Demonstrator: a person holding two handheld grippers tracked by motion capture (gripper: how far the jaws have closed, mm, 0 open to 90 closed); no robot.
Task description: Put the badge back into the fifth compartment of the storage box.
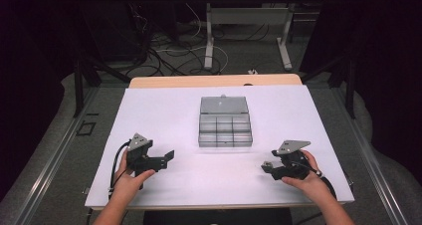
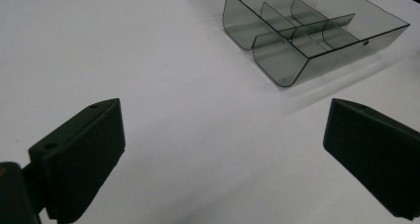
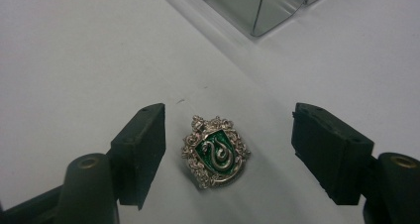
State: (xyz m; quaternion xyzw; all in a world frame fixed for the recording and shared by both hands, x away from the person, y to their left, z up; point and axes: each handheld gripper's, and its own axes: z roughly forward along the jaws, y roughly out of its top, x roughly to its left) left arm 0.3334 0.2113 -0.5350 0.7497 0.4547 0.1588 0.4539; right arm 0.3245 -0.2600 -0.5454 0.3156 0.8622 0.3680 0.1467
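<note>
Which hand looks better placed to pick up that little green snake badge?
The right. The badge lies on the table between the right gripper's open fingers; the left gripper has only bare table between its own.

Bright overhead light on the white table (image 1: 164, 115), dark surroundings, soft shadows, slightly grainy pictures.

No readable text or numbers, only a silver snake emblem on the green crest badge (image 3: 216, 151)
</note>
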